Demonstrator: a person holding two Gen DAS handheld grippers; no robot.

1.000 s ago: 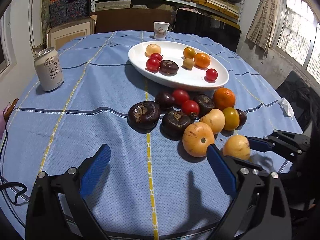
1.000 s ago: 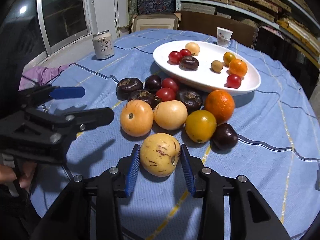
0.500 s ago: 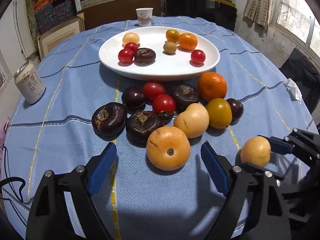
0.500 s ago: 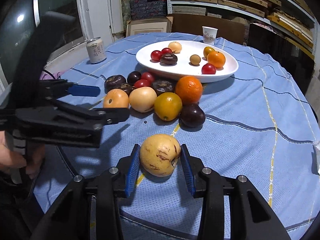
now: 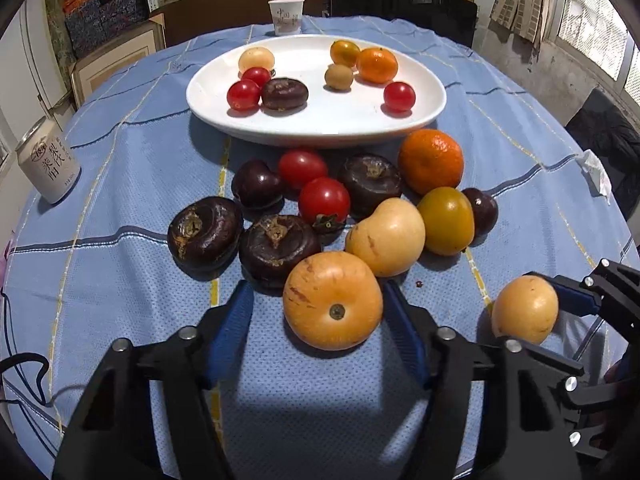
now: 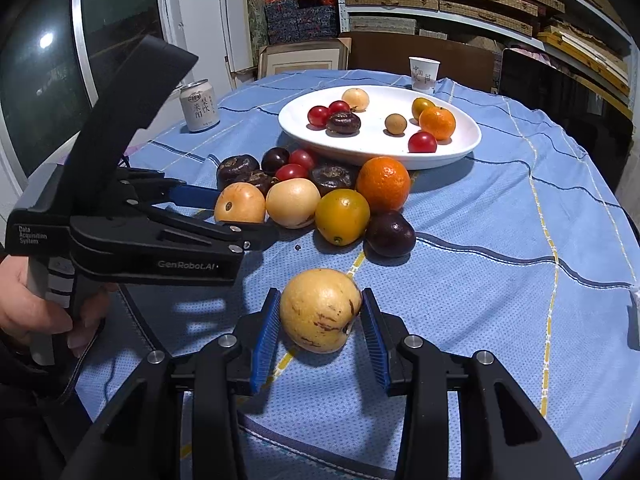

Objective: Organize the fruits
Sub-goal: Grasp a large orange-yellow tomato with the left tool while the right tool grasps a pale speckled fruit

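A pile of fruit lies on the blue cloth in front of the white plate [image 5: 320, 138], which holds several small fruits. My left gripper [image 5: 317, 288] straddles the nearest one, a round orange-yellow fruit [image 5: 332, 304]. Its jaws are closing: the right pad is at the fruit's side and a gap shows at the left pad [image 5: 234, 320]. In the right wrist view this gripper [image 6: 236, 216] reaches in from the left to the same fruit [image 6: 239, 202]. My right gripper [image 6: 320, 294] is shut on a speckled yellow fruit [image 6: 320, 310], held apart from the pile and also seen from the left wrist [image 5: 524, 308].
The pile includes dark brown fruits [image 5: 204, 232], red tomatoes [image 5: 324, 200], an orange [image 5: 430, 160] and a pale yellow fruit [image 5: 386, 236]. A drink can [image 5: 48, 164] stands at the left, a paper cup [image 5: 286, 16] behind the plate. A crumpled tissue [image 5: 596, 170] lies at the right edge.
My left gripper moved in toward the pile and its jaws narrowed around the orange-yellow fruit. My right gripper drew the yellow fruit back from the pile, then stayed still.
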